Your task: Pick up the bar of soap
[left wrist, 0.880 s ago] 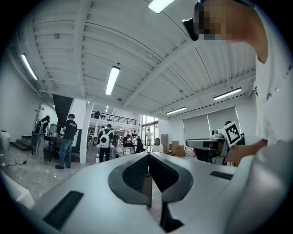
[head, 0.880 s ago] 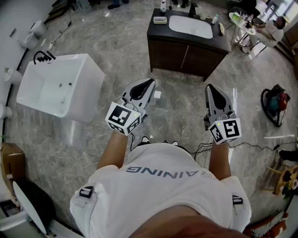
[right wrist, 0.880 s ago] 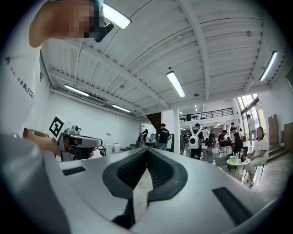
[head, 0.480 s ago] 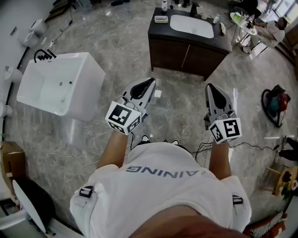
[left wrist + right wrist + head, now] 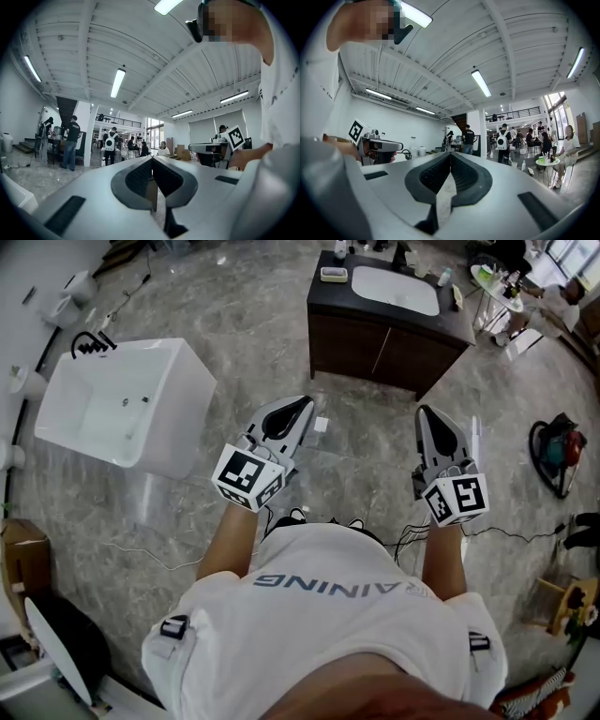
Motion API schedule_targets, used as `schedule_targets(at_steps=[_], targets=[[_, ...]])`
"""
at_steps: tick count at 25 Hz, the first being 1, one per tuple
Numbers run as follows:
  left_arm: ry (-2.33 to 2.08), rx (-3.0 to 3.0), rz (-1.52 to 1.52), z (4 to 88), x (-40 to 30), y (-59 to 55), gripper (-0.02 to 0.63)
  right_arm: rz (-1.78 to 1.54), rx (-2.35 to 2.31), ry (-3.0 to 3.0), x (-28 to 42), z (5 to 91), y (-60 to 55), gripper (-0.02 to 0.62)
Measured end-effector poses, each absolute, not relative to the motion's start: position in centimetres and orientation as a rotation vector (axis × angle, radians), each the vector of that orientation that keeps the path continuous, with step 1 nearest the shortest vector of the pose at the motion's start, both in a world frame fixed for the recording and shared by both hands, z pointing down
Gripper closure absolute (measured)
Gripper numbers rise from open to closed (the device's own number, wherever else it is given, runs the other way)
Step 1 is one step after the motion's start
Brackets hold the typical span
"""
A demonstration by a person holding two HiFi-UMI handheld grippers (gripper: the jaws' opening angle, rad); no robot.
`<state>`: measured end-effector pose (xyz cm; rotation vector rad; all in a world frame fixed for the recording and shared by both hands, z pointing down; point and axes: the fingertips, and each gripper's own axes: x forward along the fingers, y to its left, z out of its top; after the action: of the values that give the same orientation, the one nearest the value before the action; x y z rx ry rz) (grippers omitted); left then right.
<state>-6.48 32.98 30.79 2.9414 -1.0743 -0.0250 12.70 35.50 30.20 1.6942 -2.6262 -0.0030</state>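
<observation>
Left hand-held gripper [image 5: 302, 407] and right hand-held gripper [image 5: 427, 416] hover closed over open floor [image 5: 366, 460].

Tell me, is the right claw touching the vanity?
Apart. The head view shows the right claw over the floor, well short of the vanity.

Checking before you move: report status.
Grippers: left gripper, right gripper shut, empty. No soap confirmed: small dish on vanity ahead, too small to tell. Only floor between.
</observation>
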Motion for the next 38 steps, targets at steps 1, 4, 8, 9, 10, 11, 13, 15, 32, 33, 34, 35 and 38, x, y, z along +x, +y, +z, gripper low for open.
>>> schedule_targets(at_steps=[1,4,8,9,10,11,13,15,32,33,34,35,38], targets=[[-1.079,2.938,-0.027,30.9,-7.2,32.9,0.597,-0.004,1.687,-2.627,12.0,30.3,35.3,0.580],[-1.092,2.928,-0.038,31.2,-9.5,32.3,0.597,-0.026,1.654,-2.637,9.6,30.6,34.7,0.580],[-1.113,2.928,-0.040,31.7,-12.8,31.3,0.597,-0.044,1.644,-2.638,6.7,31.0,33.7,0.580],[-1.117,2.928,-0.038,31.8,-13.5,31.0,0.597,-0.046,1.644,-2.636,6.0,31.2,33.5,0.580],[-1.119,2.927,-0.039,31.8,-14.1,30.8,0.597,-0.046,1.643,-2.632,5.4,31.3,33.3,0.580],[-1.117,2.926,-0.042,31.9,-14.7,30.6,0.597,-0.042,1.644,-2.625,4.8,31.5,33.1,0.580],[-1.107,2.925,-0.044,32.0,-15.5,30.3,0.597,-0.034,1.636,-2.616,3.7,31.7,32.8,0.580],[-1.102,2.922,-0.042,32.3,-16.1,30.0,0.597,-0.038,1.614,-2.622,3.0,32.0,32.5,0.580],[-1.167,2.902,-0.006,32.4,-12.7,20.9,0.597,0.012,1.605,-2.669,6.9,32.6,22.2,0.580],[-1.168,2.905,-0.002,32.3,-11.8,20.1,0.597,0.013,1.603,-2.674,7.6,32.6,21.3,0.580],[-1.170,2.907,0.001,32.2,-11.0,19.3,0.597,0.014,1.598,-2.681,8.5,32.6,20.5,0.580],[-1.173,2.909,0.003,32.0,-10.1,18.6,0.597,0.017,1.595,-2.686,9.3,32.6,19.7,0.580],[-1.182,2.909,0.015,31.6,-7.5,16.8,0.597,0.039,1.597,-2.692,11.8,32.4,17.6,0.580]])
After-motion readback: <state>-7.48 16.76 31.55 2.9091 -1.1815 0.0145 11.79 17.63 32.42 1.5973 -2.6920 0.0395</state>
